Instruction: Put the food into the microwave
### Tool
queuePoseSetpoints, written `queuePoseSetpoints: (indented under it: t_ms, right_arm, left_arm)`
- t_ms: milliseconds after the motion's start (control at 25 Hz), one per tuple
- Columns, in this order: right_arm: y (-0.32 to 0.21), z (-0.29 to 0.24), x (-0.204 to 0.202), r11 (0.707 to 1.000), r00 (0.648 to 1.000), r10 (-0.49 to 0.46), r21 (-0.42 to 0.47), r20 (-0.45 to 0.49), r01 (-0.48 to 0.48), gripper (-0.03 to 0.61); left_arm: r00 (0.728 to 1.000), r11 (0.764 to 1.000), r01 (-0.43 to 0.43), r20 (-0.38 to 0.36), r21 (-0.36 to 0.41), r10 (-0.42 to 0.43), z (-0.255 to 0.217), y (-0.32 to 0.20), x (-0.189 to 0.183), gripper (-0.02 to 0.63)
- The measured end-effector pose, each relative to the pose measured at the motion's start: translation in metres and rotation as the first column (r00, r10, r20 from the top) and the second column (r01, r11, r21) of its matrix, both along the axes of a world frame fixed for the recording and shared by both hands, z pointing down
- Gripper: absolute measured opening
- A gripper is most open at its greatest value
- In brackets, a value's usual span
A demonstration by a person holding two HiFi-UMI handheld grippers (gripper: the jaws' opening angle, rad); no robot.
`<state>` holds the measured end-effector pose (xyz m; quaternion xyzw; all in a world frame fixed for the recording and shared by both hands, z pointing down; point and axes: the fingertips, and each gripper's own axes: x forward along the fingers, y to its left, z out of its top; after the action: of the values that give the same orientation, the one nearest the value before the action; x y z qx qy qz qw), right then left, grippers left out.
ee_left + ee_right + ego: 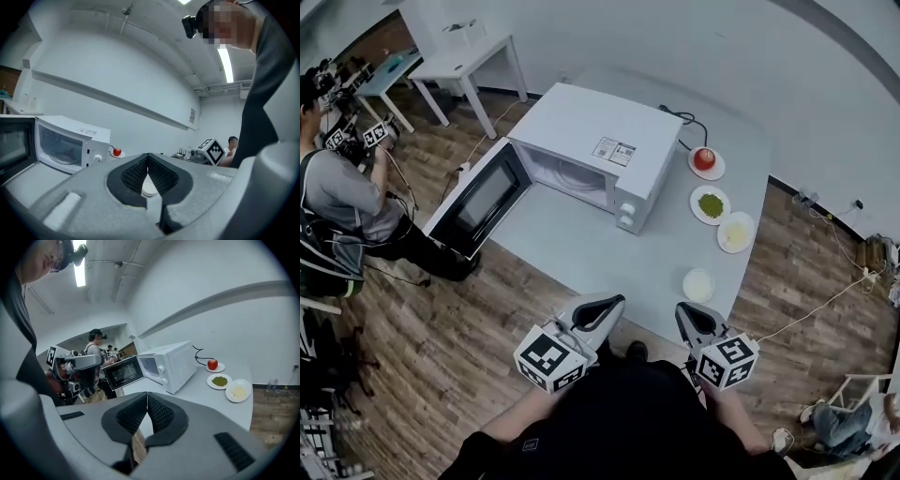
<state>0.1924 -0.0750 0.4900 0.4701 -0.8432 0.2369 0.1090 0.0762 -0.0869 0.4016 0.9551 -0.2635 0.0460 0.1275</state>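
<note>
A white microwave (586, 141) stands on the pale table (581, 253) with its door (483, 199) swung open to the left and its chamber empty. Right of it lie a plate with a red tomato (704, 158), a plate of green food (711, 204), a plate of pale yellow food (736, 232) and a small white dish (698, 284). My left gripper (614, 300) and right gripper (682, 309) hover at the table's near edge, both shut and empty. In the right gripper view the shut right gripper (147, 395) faces the microwave (173, 364) and the plates. The left gripper (148, 157) faces the tomato (117, 152).
A person (347, 192) holding grippers stands on the wood floor left of the microwave door. A small white side table (473, 61) is at the back left. A black cable (689, 122) runs behind the microwave. Another person (853, 422) sits at the lower right.
</note>
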Motion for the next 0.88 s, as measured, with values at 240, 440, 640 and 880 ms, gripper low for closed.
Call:
queuePoseSetpoints:
  t_ms: [240, 440, 640, 880]
  right_arm:
    - [-0.023, 0.012, -0.002, 0.996, 0.994, 0.085, 0.003, -0.075, -0.085, 0.015]
    - [-0.032, 0.046, 0.015, 0.989, 0.981, 0.127, -0.059, -0.144, -0.136, 0.015]
    - [-0.043, 0.064, 0.033, 0.986, 0.968, 0.116, -0.090, -0.223, -0.139, 0.015]
    - [-0.054, 0.100, 0.051, 0.982, 0.911, 0.035, -0.153, -0.410, -0.107, 0.015]
  left_arm:
    - [0.997, 0.997, -0.063, 0.035, 0.036, 0.062, 0.003, -0.031, -0.021, 0.008]
    - [0.997, 0.998, -0.066, 0.027, 0.011, 0.066, 0.018, -0.048, -0.021, 0.008]
    - [0.993, 0.991, -0.104, 0.038, -0.087, 0.108, 0.058, -0.063, -0.008, 0.008]
    - [0.987, 0.985, -0.150, 0.051, -0.089, 0.155, 0.077, -0.087, 0.016, 0.008]
